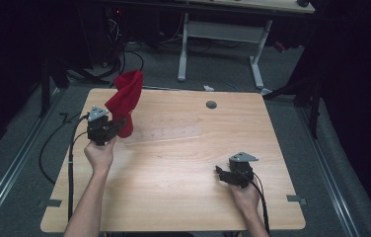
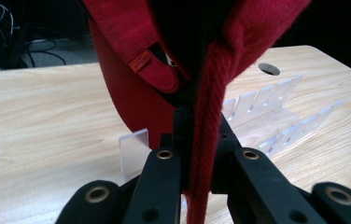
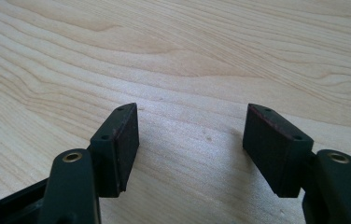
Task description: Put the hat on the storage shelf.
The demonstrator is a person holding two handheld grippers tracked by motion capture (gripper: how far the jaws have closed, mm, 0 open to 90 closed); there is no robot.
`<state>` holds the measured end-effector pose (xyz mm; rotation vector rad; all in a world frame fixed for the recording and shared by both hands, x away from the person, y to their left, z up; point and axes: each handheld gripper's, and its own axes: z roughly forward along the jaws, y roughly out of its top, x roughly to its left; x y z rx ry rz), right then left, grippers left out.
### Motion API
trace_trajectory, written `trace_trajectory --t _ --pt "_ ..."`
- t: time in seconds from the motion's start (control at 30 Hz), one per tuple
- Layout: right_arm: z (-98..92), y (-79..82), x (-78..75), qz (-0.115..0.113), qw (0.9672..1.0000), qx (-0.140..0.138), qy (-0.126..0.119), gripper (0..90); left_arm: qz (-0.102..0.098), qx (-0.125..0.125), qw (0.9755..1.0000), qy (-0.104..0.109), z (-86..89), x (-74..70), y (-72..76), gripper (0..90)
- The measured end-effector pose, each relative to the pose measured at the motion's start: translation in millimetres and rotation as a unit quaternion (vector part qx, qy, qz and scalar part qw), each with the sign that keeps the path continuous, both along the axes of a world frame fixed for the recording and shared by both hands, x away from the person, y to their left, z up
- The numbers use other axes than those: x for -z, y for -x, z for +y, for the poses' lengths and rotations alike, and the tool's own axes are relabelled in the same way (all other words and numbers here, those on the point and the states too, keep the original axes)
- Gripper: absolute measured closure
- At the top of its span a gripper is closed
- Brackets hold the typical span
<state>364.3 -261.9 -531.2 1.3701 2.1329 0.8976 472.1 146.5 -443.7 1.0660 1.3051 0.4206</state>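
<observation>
While its black jaws pinch a thick hem of fabric tight between them, the left tool (image 1: pixel 116 129) holds a red cap (image 1: pixel 124 98) lifted above the near-left part of the wooden worktop (image 1: pixel 183 163); in the left gripper view the cap's crown hangs close in front of the jaws, a small tag sewn on its edge, above a clear slotted plastic rack (image 2: pixel 276 114) lying on the wood. Well apart, the right tool (image 1: pixel 220 173) rests low over the near-right of the worktop; its jaws stand wide with bare wood between them.
</observation>
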Motion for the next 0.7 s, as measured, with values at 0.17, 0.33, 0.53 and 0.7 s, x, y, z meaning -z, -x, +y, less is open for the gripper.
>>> trace_trajectory --t 0.17,0.33,0.53,0.7 --pt "0.0 0.0 0.0 0.0 1.0 0.0 0.0 36.3 0.01 0.0 0.9999 0.008 1.5 7.3 1.8 84.6" --pt "0.1 0.0 0.0 0.0 1.0 0.0 0.0 36.3 0.014 0.004 0.9999 0.001 1.5 9.9 4.6 84.4" --pt "0.1 0.0 0.0 0.0 1.0 0.0 0.0 36.3 0.02 0.008 0.9998 -0.001 1.4 12.7 7.9 84.2" --pt "0.2 0.1 0.0 0.0 1.0 -0.001 0.0 36.1 0.027 0.013 0.9995 -0.004 0.2 16.5 12.6 83.4"
